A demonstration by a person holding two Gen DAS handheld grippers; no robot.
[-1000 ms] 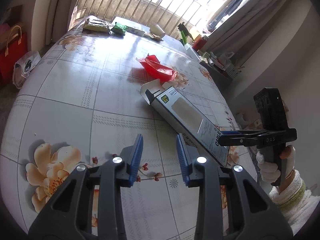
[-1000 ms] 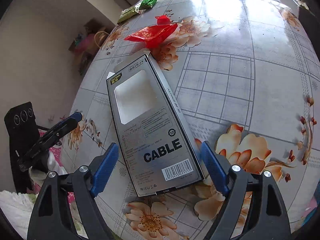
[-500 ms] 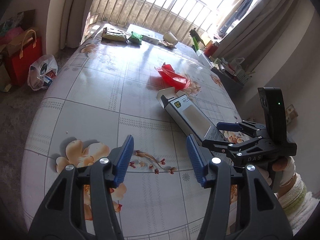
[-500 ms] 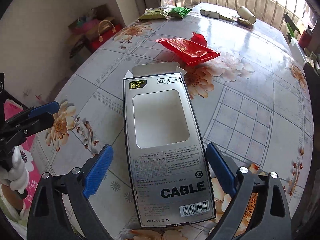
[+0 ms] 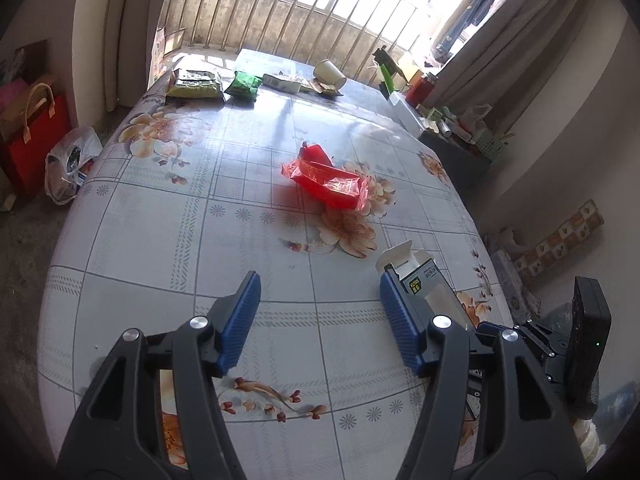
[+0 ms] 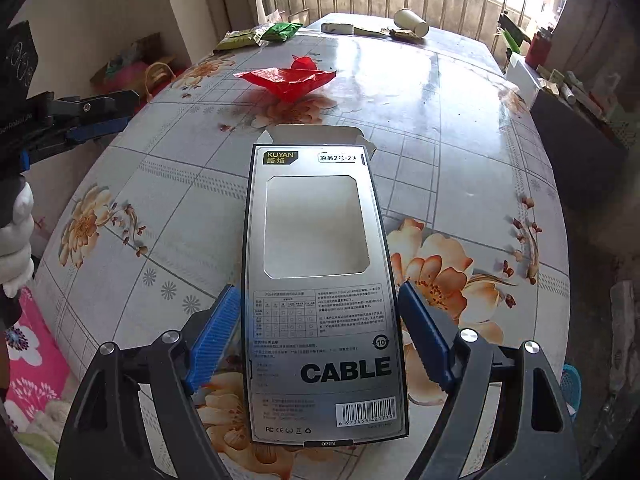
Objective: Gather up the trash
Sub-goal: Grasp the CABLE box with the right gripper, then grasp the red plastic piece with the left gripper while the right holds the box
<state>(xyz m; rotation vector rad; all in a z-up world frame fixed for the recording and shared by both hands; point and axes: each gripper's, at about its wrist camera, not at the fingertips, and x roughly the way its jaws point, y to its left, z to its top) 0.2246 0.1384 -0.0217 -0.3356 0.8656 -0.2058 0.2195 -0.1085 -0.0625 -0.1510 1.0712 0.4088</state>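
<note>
One long grey cardboard cable box [image 6: 324, 292] with a window cut in it lies flat near the close edge of the flowered tablecloth table [image 6: 460, 128]. It sits between the blue pads of the right gripper [image 6: 320, 336]. The jaws are closing on it; the left pad looks right at the box's side, and I cannot tell if the right pad touches. The box's open flap points at a crumpled red plastic wrapper [image 5: 326, 180] in the middle of the table, well apart from it. Lots of bare table lies between them and on both sides.

The left gripper [image 5: 318, 320] is empty, with its jaws opening wider over bare cloth near the table edge. A second ago they were much closer together. The box was tilted before; now it lines up straight with the right gripper. Green snack bags [image 5: 244, 85] and a paper cup [image 5: 330, 74] lie at the far edge.
</note>
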